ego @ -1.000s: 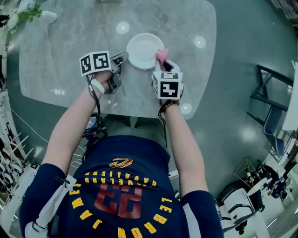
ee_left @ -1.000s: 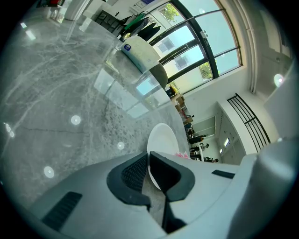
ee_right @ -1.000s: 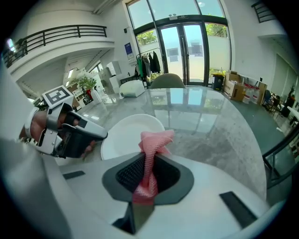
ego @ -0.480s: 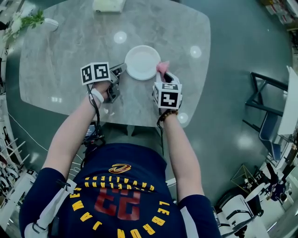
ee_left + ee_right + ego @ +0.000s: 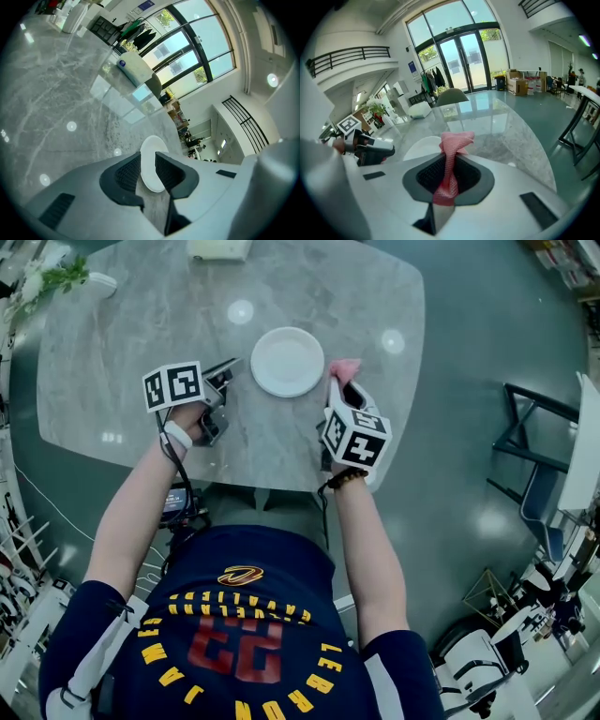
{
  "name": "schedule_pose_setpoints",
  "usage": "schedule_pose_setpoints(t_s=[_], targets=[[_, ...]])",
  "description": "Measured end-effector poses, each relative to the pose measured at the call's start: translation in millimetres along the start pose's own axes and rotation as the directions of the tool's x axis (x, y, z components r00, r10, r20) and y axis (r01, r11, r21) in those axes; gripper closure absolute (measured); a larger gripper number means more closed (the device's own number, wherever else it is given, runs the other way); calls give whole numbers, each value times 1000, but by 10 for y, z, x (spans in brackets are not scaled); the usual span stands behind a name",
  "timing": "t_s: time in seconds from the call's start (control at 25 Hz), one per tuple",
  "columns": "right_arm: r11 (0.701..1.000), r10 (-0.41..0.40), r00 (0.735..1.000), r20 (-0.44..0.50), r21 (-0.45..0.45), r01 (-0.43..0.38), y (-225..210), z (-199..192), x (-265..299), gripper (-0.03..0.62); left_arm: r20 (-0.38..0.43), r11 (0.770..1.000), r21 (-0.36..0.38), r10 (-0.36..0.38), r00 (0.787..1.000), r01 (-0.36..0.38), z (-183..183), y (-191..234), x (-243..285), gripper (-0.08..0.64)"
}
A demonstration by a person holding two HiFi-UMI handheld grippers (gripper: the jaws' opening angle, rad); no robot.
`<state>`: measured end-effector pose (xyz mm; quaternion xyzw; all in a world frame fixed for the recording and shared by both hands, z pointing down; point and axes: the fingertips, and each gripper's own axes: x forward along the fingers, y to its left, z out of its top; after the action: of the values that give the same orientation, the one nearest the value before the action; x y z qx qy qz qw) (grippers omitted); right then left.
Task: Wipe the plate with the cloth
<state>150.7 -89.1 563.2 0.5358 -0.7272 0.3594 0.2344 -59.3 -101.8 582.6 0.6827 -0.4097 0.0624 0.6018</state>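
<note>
Marble-patterned table (image 5: 112,352) carries one white plate (image 5: 287,362), which lies flat near the middle of the front half and holds nothing. In the head view the plate sits between the two tools, touched by neither.

Left gripper (image 5: 225,369) is held at the plate's left side, with its tips just beside the rim but clear of it. In the left gripper view, the left gripper (image 5: 147,159) has its jaws standing slightly apart with a narrow gap. Nothing is gripped. The plate (image 5: 152,164) shows through the gap, resting on the table beyond the tips.

Right gripper (image 5: 339,390) is held at the plate's right side, also off the rim. In the right gripper view, the right gripper (image 5: 450,164) has its jaws closed on a pink cloth (image 5: 457,140). The cloth runs up between the ribbed pads, and a crumpled end stands above the tips. In the head view the cloth (image 5: 345,367) lies just right of the plate without touching it. The plate (image 5: 419,143) appears beyond the jaws and to the left.

A green plant (image 5: 52,276) stands at the table's far left corner.
</note>
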Motion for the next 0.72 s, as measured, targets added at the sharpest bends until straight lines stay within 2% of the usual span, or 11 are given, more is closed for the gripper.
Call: schedule_pose_setpoints(t_s=[0.2,0.32,0.4,0.52,0.64,0.72], targets=[[994,106,989,108,14,-108,175,376,-323,552,81,987,128,-103,991,92,296,-506,-448,477],[984,173,974,148,20,-178,420,526,-541,552,137,971,223,-113,984,81,454,-734,-824,477],[974,224,959,173,6,-229,678,632,-710,552,190,955,293,-105,976,45,589,-902,-1150,477],[959,282,938,202,-20,-284,949,757,-906,552,274,932,360,-134,952,27,710,-1229,-1436,477],[938,345,917,202,-53,-341,1231,763,-1091,552,294,904,423,-197,935,57,607,-1564,-1574,477],[921,389,896,214,-92,-378,1474,823,-1198,552,308,875,481,-231,923,58,593,-1763,-1679,478]])
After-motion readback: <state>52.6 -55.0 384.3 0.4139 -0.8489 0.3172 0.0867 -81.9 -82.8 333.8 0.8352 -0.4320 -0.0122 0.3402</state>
